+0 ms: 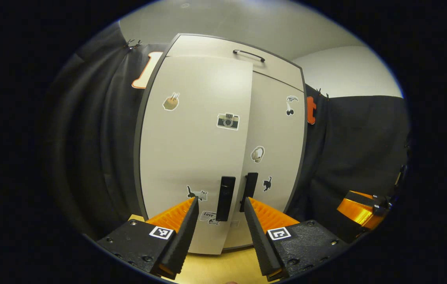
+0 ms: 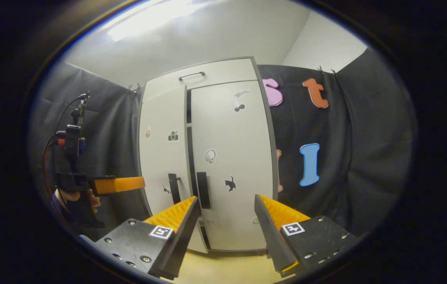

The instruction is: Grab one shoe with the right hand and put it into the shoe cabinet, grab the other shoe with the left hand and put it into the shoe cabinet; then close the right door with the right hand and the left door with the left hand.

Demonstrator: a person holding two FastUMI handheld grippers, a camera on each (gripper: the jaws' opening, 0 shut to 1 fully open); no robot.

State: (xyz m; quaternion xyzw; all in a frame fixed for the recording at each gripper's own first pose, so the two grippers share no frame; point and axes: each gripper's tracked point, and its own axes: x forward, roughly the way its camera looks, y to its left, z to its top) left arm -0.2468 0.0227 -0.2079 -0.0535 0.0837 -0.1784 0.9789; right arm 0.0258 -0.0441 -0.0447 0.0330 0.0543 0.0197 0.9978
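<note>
The pale grey shoe cabinet [image 1: 223, 142] with stickers stands straight ahead of the left tongs [image 1: 220, 236], its left door [image 1: 192, 150] ajar, the upright black handle [image 1: 225, 198] just beyond them. Both left and right tongs [image 2: 225, 236] are apart, empty; the left is nearer. The shoes are hidden behind the doors.
</note>
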